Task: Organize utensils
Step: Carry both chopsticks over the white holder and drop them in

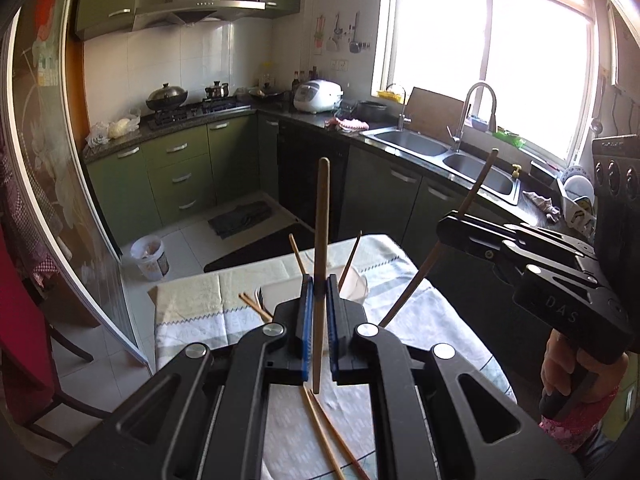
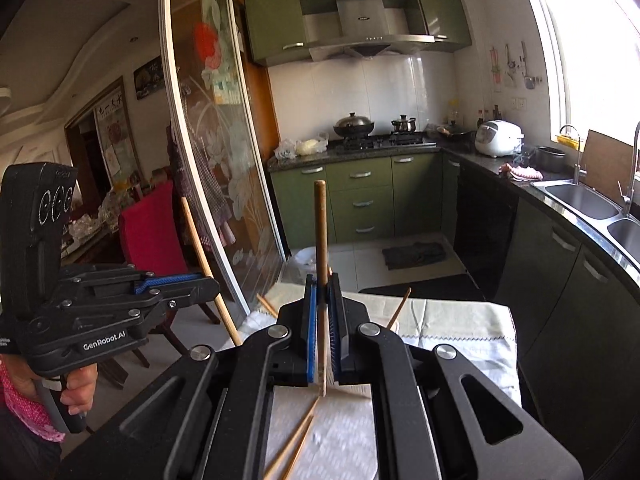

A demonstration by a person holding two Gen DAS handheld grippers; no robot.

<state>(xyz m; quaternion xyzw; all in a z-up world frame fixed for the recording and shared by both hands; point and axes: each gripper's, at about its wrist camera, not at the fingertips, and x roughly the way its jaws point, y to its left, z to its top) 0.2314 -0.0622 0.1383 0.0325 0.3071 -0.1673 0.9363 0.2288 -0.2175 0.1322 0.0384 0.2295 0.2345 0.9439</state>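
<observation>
My left gripper [image 1: 318, 286] is shut on a wooden chopstick [image 1: 321, 216] that stands upright between its blue pads, above the clothed table [image 1: 192, 300]. In that view the right gripper [image 1: 446, 232] hangs at the right, shut on a darker chopstick [image 1: 478, 184] that slants up. The right wrist view shows its own gripper [image 2: 322, 286] shut on that upright chopstick [image 2: 321, 228], with the left gripper [image 2: 210, 284] and its chopstick [image 2: 198, 240] at the left. A white cup [image 1: 356, 284] on the table holds two chopsticks. Loose chopsticks [image 1: 326, 436] lie below on the cloth.
More chopsticks [image 1: 252, 304] lie left of the cup. A sink [image 1: 416, 146] and green cabinets line the right side. A glass sliding door [image 2: 216, 152] and a red chair [image 2: 152, 232] stand left. A bucket [image 1: 150, 258] sits on the floor.
</observation>
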